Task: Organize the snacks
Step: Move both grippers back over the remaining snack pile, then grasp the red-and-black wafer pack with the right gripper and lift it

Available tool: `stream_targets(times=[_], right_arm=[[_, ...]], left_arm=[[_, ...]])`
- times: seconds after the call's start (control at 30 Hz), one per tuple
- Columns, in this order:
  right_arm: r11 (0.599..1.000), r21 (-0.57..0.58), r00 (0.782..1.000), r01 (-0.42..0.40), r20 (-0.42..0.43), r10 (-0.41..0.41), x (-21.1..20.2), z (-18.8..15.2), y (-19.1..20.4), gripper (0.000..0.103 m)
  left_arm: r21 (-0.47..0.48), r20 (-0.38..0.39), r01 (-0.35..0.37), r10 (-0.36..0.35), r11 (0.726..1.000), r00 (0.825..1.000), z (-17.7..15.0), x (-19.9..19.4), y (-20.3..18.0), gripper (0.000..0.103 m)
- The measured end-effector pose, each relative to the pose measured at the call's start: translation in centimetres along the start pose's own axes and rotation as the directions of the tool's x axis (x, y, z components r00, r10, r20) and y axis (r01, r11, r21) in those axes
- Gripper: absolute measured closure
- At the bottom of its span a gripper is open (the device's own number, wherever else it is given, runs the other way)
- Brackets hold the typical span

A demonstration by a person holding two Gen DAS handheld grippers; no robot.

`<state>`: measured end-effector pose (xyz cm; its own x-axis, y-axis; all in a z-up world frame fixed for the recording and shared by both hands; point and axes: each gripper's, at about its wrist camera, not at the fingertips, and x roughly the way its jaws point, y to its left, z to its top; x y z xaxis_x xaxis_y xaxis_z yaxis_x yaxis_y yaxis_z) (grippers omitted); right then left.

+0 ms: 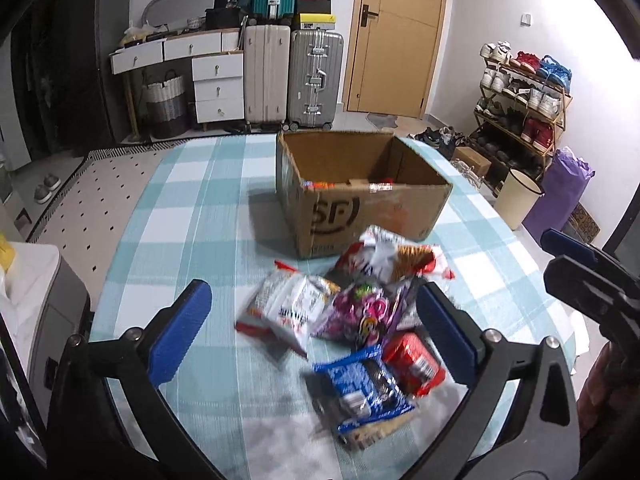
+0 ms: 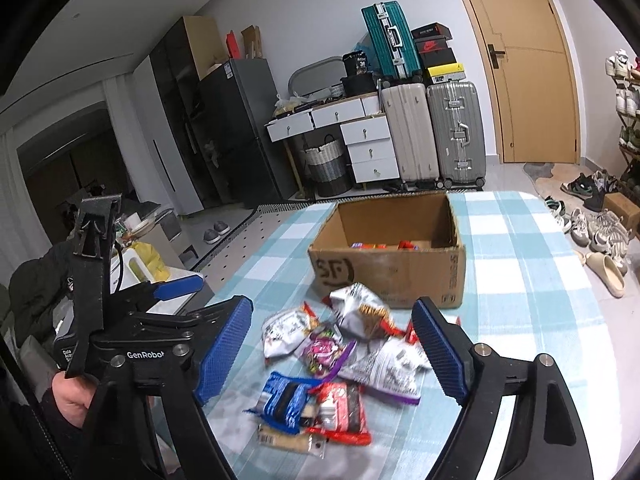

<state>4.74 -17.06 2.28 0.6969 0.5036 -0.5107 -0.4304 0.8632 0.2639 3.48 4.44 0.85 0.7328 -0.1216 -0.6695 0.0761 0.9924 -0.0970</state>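
We hold the left hand-held gripper (image 1: 316,344) and the right hand-held gripper (image 2: 334,356) with jaws spread wide, gripping nothing, above a loose pile of crinkly foil snack packets (image 1: 348,320) on the blue-and-white checked desk (image 1: 192,208), just before the open brown cardboard box (image 1: 360,196).

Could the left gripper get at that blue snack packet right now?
Probably yes. The left gripper is open, and the blue packet lies on top at the near edge of the pile, nothing covering it.
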Motion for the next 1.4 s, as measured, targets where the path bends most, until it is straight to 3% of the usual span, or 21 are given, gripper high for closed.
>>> stream_targets(times=[0.8, 1.4], right_arm=[[0.998, 0.068, 0.989, -0.013, -0.147, 0.023, 4.9, -7.1, -1.3, 0.018], [0.994, 0.106, 0.971, -0.014, -0.238, 0.039, 9.0, -9.0, -2.3, 0.024]], left_arm=[[-0.058, -0.110, 0.044, -0.050, 0.997, 0.993, -6.7, 4.8, 1.7, 0.001], [-0.081, -0.138, 0.072, -0.083, 0.994, 0.987, -8.0, 6.6, 2.5, 0.001]])
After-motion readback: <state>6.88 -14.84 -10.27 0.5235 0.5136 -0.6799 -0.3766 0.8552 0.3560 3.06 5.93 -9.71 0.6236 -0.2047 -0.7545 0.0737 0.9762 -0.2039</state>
